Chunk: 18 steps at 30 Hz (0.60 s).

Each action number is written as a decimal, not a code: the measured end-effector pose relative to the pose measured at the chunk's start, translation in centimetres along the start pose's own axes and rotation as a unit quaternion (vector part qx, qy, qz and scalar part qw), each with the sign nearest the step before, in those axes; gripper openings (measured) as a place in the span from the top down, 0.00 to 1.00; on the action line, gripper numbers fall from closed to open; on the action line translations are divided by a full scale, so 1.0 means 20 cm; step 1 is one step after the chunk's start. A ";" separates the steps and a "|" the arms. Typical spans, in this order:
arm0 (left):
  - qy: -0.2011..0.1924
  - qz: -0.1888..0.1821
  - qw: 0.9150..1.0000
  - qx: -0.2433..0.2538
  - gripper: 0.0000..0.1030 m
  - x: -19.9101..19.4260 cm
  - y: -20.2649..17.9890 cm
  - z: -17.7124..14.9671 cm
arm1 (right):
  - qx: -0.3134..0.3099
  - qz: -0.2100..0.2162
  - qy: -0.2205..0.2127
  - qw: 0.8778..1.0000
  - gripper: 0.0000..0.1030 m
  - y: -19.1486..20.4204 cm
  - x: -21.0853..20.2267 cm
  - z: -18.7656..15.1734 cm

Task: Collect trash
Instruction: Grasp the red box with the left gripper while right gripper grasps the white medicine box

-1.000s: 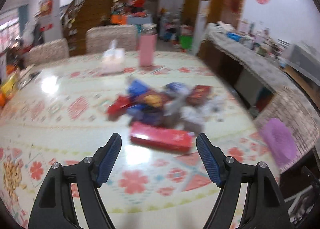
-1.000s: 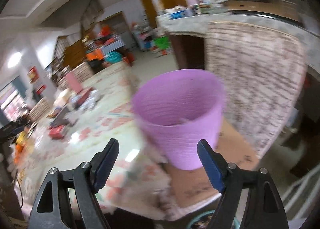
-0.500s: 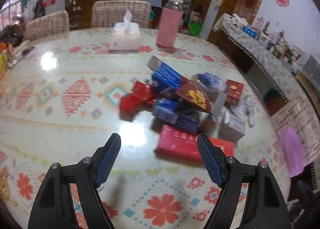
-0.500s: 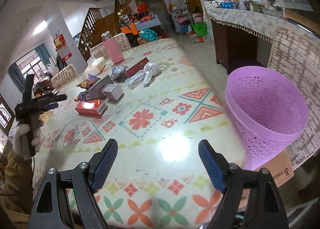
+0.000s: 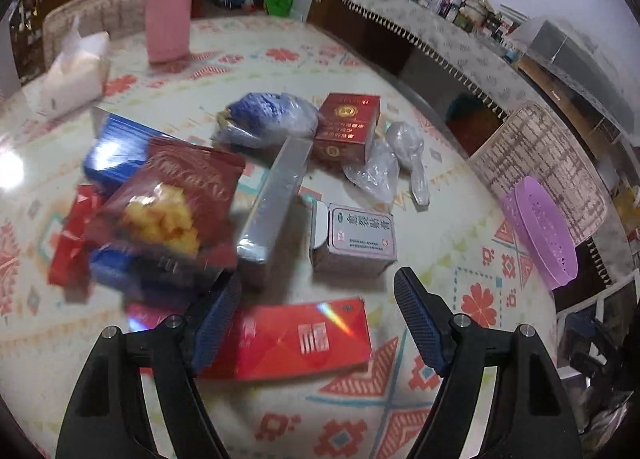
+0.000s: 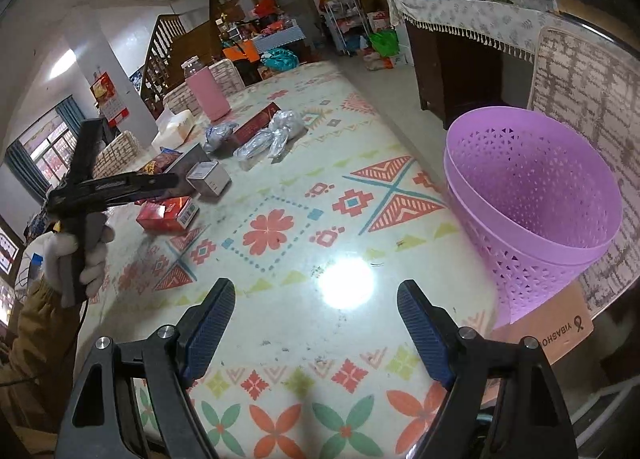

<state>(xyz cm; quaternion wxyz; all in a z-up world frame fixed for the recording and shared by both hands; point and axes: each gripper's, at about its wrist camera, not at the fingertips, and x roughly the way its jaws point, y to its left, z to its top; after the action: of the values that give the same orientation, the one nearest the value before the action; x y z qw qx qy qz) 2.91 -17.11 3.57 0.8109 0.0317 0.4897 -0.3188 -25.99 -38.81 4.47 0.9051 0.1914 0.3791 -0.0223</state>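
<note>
Nothing is looking collected yet — the purple basket is sitting empty at the surface's edge while the left gripper, jaws spread, is hovering over the red box amid the piled trash — and the right gripper is waiting, jaws spread and empty.

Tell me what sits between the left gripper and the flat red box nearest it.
Nothing visible. The left gripper is open above the flat red rectangular box, which lies on the patterned table right at its fingers. The snack bag and grey carton lie beyond it.
</note>
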 end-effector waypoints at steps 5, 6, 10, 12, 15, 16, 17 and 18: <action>0.063 -0.028 0.998 0.011 0.25 0.09 -0.04 -0.02 | -0.001 0.007 0.006 1.000 0.15 0.01 0.03 0.01; 0.082 -0.039 0.996 0.015 0.25 0.09 -0.05 -0.05 | -0.001 0.010 0.007 1.000 0.15 0.02 0.04 0.01; 0.112 -0.074 0.991 0.026 0.25 0.01 -0.06 -0.17 | -0.007 0.017 0.009 1.000 0.15 0.04 0.05 0.02; 0.109 -0.073 0.991 0.027 0.25 -0.07 -0.04 -0.23 | -0.009 0.020 0.012 1.000 0.14 0.04 0.06 0.02; 0.067 -0.064 0.996 -0.012 0.25 -0.24 0.02 -0.30 | -0.008 0.027 0.022 0.999 0.13 0.06 0.10 0.02; 0.047 -0.066 0.996 -0.022 0.23 -0.30 0.03 -0.33 | -0.008 0.032 0.026 0.999 0.13 0.07 0.12 0.02; 0.033 -0.069 0.997 -0.022 0.19 -0.35 0.03 -0.35 | -0.009 0.035 0.029 0.999 0.13 0.08 0.14 0.02; 0.022 -0.067 0.997 -0.016 0.18 -0.37 0.02 -0.37 | -0.012 0.038 0.030 0.999 0.13 0.09 0.15 0.02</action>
<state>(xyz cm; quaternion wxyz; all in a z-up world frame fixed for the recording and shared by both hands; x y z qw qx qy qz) -5.01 -10.44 5.70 0.7770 -0.0069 0.5137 -0.3638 -23.29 -36.92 3.21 0.8955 0.1958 0.3991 0.0227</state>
